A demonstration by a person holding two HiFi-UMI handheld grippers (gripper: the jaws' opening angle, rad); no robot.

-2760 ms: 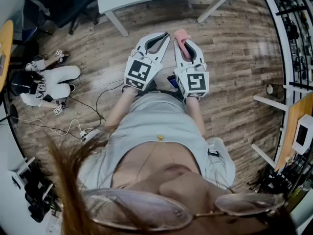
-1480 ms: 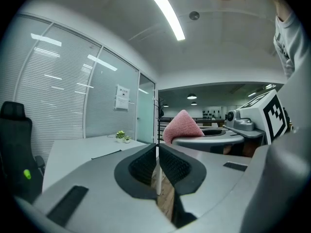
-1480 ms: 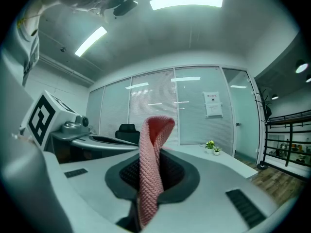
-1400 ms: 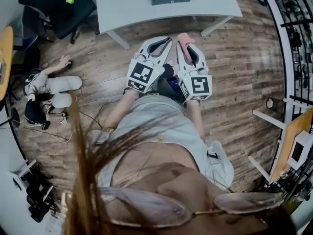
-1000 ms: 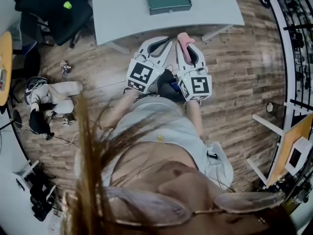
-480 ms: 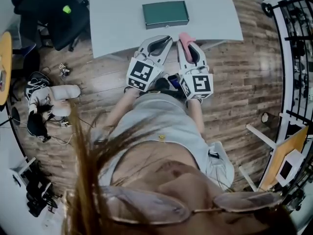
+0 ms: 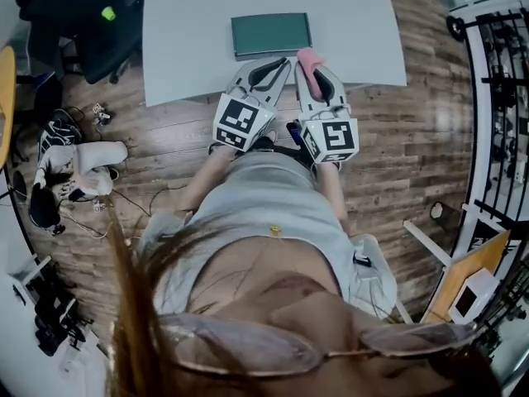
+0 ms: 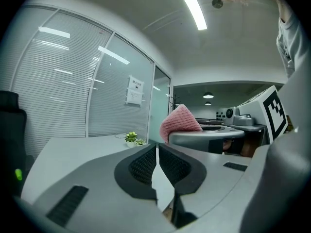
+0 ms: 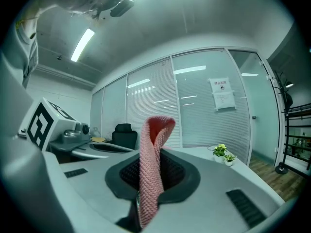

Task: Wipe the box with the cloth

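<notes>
Head view: you stand at the near edge of the white desk (image 7: 182, 40), the green box (image 7: 271, 34) lying flat just beyond both grippers. Your right gripper (image 7: 312, 66) pinches the pink cloth (image 9: 150, 164) between its fingers (image 9: 180, 171); your left gripper (image 7: 279, 62) holds its fingers (image 8: 143, 166) pressed together, empty. The cloth seems not yet to touch the box, so all the wiping remains. Bare desk surrounds the box; a chair (image 7: 91, 15) stands off left.

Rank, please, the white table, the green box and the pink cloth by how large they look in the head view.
1. white table: by far the largest.
2. green box: lies on the table and covers a small share of it.
3. pink cloth: smallest, though only part of it shows.
</notes>
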